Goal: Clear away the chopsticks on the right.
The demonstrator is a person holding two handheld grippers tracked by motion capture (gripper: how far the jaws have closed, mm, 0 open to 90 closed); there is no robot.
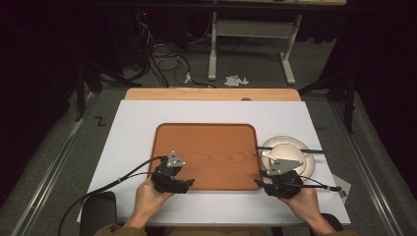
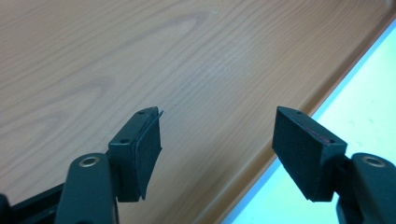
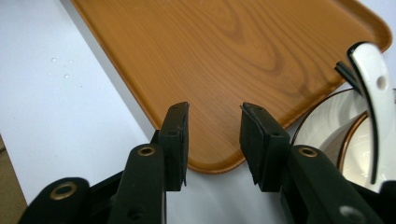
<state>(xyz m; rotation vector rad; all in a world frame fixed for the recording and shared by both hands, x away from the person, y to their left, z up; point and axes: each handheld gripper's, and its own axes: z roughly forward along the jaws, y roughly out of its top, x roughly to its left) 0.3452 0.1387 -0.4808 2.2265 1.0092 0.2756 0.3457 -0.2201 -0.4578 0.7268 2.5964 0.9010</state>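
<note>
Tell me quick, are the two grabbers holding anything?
Left gripper: open, holding nothing, over the wooden tray.
Right gripper: open, holding nothing, at the tray's corner.

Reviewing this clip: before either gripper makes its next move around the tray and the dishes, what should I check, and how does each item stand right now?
1. Left gripper open, nothing between its jaws: ok.
2. Right gripper open, nothing between its jaws: ok.
3. Wooden tray flat on the white table, its surface bare: ok.
4. Plate beside the tray's right edge, with a bowl on it: ok.
5. Chopsticks lie across the plate; whether they rest steadily: cannot tell.
6. White spoon stands in the bowl, close to the right gripper: ok.
</note>
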